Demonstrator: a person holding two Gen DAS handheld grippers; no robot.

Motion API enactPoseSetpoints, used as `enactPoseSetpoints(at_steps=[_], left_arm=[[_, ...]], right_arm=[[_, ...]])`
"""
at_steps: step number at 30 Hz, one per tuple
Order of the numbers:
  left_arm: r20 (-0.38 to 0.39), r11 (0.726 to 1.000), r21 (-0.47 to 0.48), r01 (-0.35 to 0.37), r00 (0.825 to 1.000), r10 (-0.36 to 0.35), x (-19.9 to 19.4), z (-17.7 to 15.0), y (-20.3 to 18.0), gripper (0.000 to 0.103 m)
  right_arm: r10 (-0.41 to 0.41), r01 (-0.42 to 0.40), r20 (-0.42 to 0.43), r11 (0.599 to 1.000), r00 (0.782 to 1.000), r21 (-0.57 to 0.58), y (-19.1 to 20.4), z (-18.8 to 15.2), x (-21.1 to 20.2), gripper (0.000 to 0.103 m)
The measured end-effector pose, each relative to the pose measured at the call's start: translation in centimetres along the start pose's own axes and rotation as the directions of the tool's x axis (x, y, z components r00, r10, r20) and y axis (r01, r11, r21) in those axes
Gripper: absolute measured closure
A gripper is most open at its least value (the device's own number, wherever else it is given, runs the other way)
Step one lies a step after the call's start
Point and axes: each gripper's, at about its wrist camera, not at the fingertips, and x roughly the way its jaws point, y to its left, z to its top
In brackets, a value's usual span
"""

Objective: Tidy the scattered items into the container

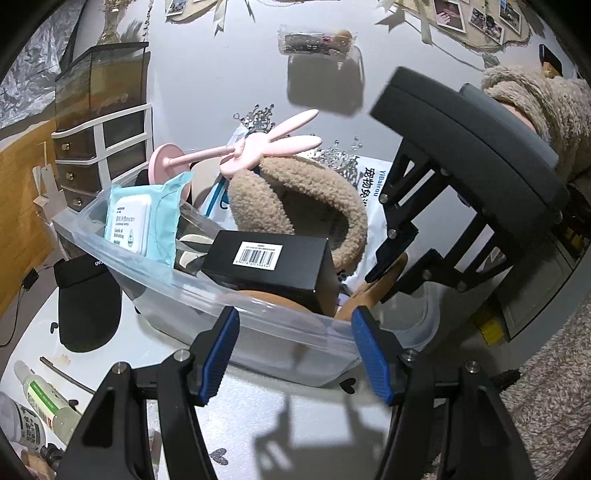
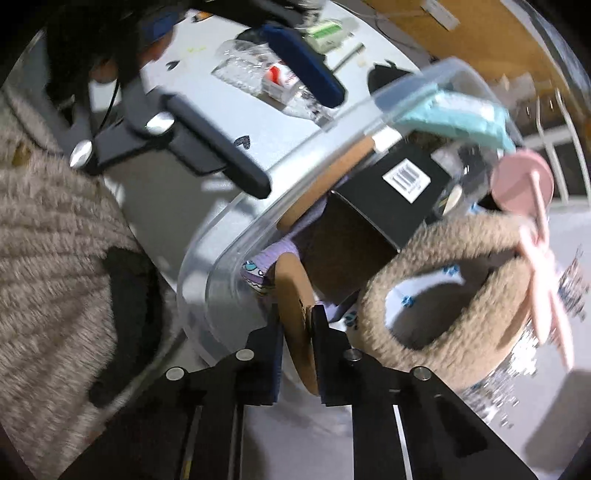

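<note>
A clear plastic container [image 1: 192,295] stands on the white table, packed with a blue wipes pack [image 1: 140,221], a black barcoded box [image 1: 269,262], a beige fluffy headband [image 1: 295,199] and a pink rabbit-eared stand [image 1: 258,147]. My left gripper [image 1: 294,314] is open, its blue pads either side of the container's near rim, holding nothing. My right gripper [image 2: 295,317] is shut on a flat brown piece [image 2: 291,291] inside the container's corner [image 2: 221,251]. From the left wrist view the right gripper [image 1: 384,266] reaches in from the right.
Outside the container a black visor cap [image 1: 86,302] and two bottles [image 1: 40,398] lie on the table, with a clear bag [image 2: 280,79] and a green-labelled bottle [image 2: 325,33] beyond. A drawer unit [image 1: 107,144] stands behind. A fuzzy sleeve [image 2: 55,240] fills the left.
</note>
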Motion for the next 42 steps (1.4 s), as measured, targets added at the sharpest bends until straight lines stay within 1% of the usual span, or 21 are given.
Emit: enactPoseSetpoints(at_steps=[4, 7, 13, 18, 25, 34, 36, 39, 41, 42], left_arm=[[-0.001, 1.000, -0.007, -0.009, 1.000, 0.009, 0.1, 0.0, 0.2, 0.041], [-0.002, 1.000, -0.013, -0.017, 1.000, 0.017, 0.1, -0.1, 0.3, 0.041], [0.000, 0.999, -0.029, -0.036, 0.999, 0.036, 0.2, -0.1, 0.5, 0.041], [0.003, 0.998, -0.048, -0.049, 0.999, 0.049, 0.3, -0.1, 0.6, 0.041], [0.003, 0.997, -0.049, -0.059, 0.998, 0.059, 0.6, 0.1, 0.3, 0.041], [0.003, 0.996, -0.047, -0.073, 0.997, 0.074, 0.8, 0.3, 0.1, 0.040], [0.001, 0.996, -0.042, -0.075, 0.997, 0.075, 0.8, 0.3, -0.1, 0.040], [0.000, 0.996, -0.034, -0.078, 0.997, 0.078, 0.8, 0.4, -0.2, 0.040], [0.001, 0.997, -0.033, -0.075, 0.997, 0.075, 0.7, 0.4, -0.4, 0.040], [0.002, 0.997, -0.032, -0.074, 0.997, 0.074, 0.7, 0.4, -0.4, 0.040]], right_arm=[[-0.006, 0.005, -0.012, 0.996, 1.000, -0.085, 0.1, -0.4, 0.1, 0.093], [0.019, -0.024, -0.033, 0.988, 0.999, -0.155, 0.0, -0.5, -0.2, 0.094], [0.078, -0.100, -0.088, 0.953, 0.993, -0.285, 0.2, -0.2, -1.1, 0.094], [0.078, -0.114, -0.111, 0.921, 0.991, -0.372, 0.5, 0.1, -1.6, 0.094], [0.005, -0.072, -0.134, 0.862, 0.991, -0.502, 2.3, -0.8, -1.4, 0.094], [-0.097, -0.022, -0.145, 0.758, 0.985, -0.652, 5.0, -1.8, -1.0, 0.094], [-0.091, -0.015, -0.128, 0.758, 0.988, -0.652, 5.3, -1.7, -0.8, 0.094], [-0.085, -0.014, -0.125, 0.774, 0.988, -0.633, 5.0, -1.4, -0.9, 0.094], [-0.093, -0.003, -0.120, 0.781, 0.988, -0.625, 5.0, -1.4, -0.9, 0.094], [-0.107, 0.017, -0.109, 0.785, 0.988, -0.619, 5.1, -1.3, -1.0, 0.094]])
